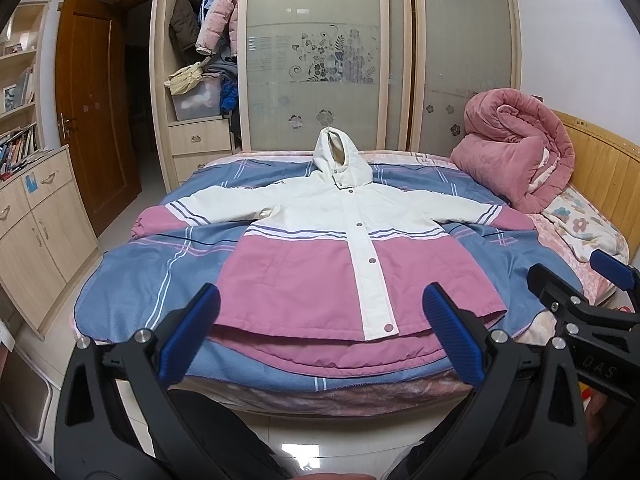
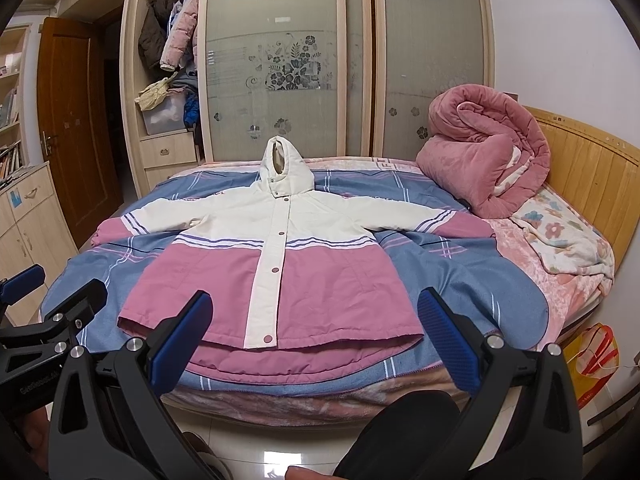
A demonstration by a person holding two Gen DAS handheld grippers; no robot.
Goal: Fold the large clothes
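My left gripper (image 1: 322, 334) and right gripper (image 2: 316, 338) both hang spread wide, touching nothing. The pink-and-white jacket (image 1: 344, 248) lies flat on the bed (image 1: 132, 276), buttoned front up, at twelve o'clock beyond my fingertips, hood farthest.

Hooded jacket (image 1: 320, 248) spread flat, sleeves outstretched, on the bed (image 1: 132, 280); left gripper (image 1: 320, 332), jaws apart, hangs before the jacket's hem.
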